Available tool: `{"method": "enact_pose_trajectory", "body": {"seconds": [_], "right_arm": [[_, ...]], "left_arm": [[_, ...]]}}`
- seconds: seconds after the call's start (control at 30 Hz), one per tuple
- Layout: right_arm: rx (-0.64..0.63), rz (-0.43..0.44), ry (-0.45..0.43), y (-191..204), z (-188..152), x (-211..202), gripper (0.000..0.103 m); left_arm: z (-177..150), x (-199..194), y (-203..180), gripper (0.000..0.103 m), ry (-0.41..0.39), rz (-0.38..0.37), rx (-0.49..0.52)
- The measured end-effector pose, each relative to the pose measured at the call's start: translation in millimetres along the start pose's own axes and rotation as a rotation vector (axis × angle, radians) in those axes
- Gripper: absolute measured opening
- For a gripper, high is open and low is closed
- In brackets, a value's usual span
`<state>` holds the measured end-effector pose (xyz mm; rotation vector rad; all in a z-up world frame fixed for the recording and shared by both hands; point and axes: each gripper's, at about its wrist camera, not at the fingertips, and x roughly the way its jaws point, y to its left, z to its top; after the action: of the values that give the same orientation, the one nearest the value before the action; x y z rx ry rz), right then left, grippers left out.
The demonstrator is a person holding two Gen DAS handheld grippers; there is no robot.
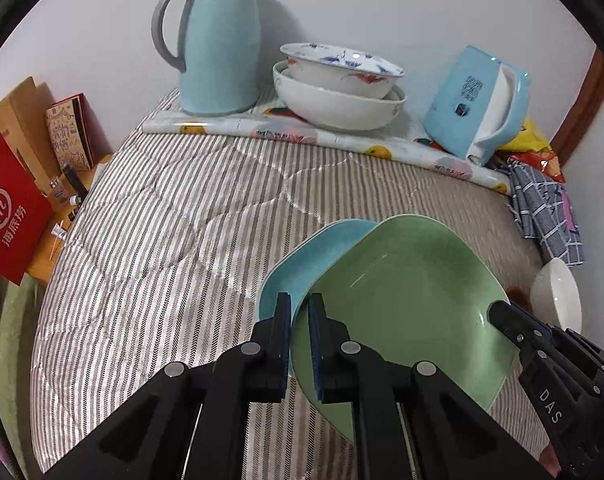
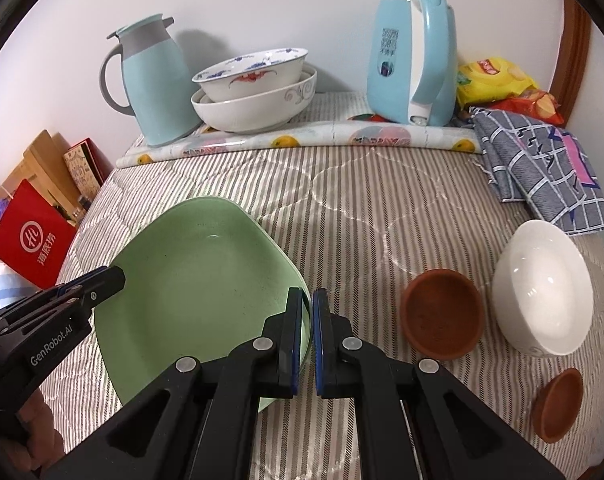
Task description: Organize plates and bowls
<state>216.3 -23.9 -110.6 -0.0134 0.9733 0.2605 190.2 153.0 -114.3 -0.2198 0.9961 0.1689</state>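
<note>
A square green plate (image 1: 402, 292) (image 2: 206, 272) hangs tilted just over a light blue plate (image 1: 298, 260) on the striped bedcover. My left gripper (image 1: 302, 300) is shut on the green plate's left rim; in the right wrist view the left gripper (image 2: 114, 278) shows at the plate's left edge. My right gripper (image 2: 308, 296) is shut on the opposite rim, and the right gripper (image 1: 498, 310) shows at the plate's right side. The green plate hides the blue one in the right wrist view. To the right lie a white bowl (image 2: 542, 288) (image 1: 558, 292) and two brown saucers (image 2: 442, 312) (image 2: 558, 404).
At the back, on a fruit-print mat (image 1: 342, 136), stand a blue thermos jug (image 1: 218, 40) (image 2: 154, 80), two nested patterned bowls (image 1: 342, 84) (image 2: 254, 88) and a blue kettle (image 1: 478, 104) (image 2: 414, 60). A checked cloth (image 2: 542, 168) and snack bags (image 2: 494, 80) lie at the right. A red bag (image 1: 10, 208) stands beyond the left edge.
</note>
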Motion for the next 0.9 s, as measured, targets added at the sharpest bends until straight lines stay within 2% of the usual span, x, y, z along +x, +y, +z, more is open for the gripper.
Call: {"method": "enact_pose_trajectory", "body": {"seconds": [0.27,0.63,0.9], "right_arm": [[-0.01,0.007,0.027,4,4,20,0.005],[-0.021,0.022,0.046,12,13,39,0.005],[-0.047,-0.002,0.049,17,7,49,0.007]], "left_arm": [[5,17,4,0.009,0.024,0.017,-0.007],[14,26,9,0.01,0.003,0.068,0.008],[9,35,15,0.01,0.005,0.06,-0.002]]}}
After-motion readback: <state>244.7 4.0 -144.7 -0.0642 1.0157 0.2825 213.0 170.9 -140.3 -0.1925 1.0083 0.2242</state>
